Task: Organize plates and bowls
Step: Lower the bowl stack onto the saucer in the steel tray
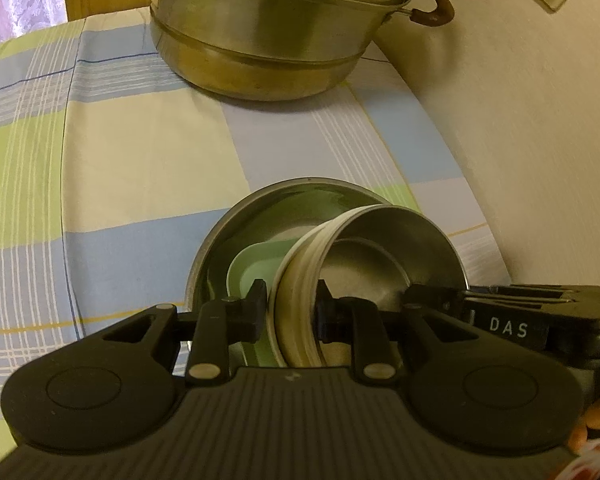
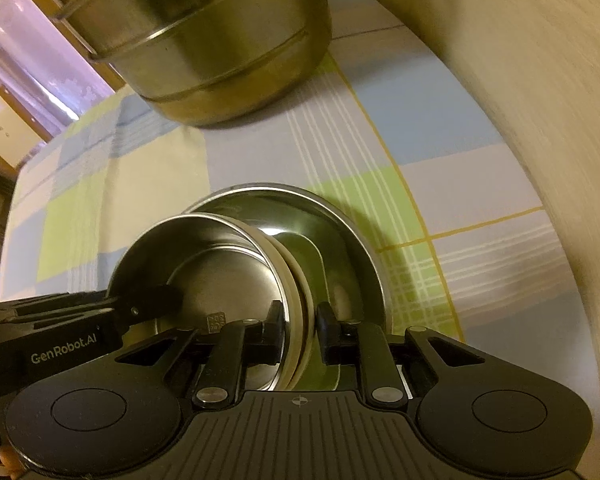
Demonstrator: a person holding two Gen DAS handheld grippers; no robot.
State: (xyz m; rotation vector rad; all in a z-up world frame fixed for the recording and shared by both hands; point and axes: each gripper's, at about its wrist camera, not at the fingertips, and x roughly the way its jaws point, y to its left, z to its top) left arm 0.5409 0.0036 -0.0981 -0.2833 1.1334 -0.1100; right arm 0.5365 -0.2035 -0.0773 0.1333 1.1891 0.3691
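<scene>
counter: checked cloth, blue/green/cream.
steel pot: on cloth, far beyond hand-held gripper.
big steel bowl: on cloth, at fingertips.

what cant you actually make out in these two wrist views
- Green dish: mostly hidden behind the small steel bowl in both views, so its shape is unclear.
- Big steamer pot: top cut off by the upper edge, both views.
- Right gripper: its pads straddle the bowl wall; contact is unclear.
- Large steel bowl: near side covered by the gripper bodies.
</scene>
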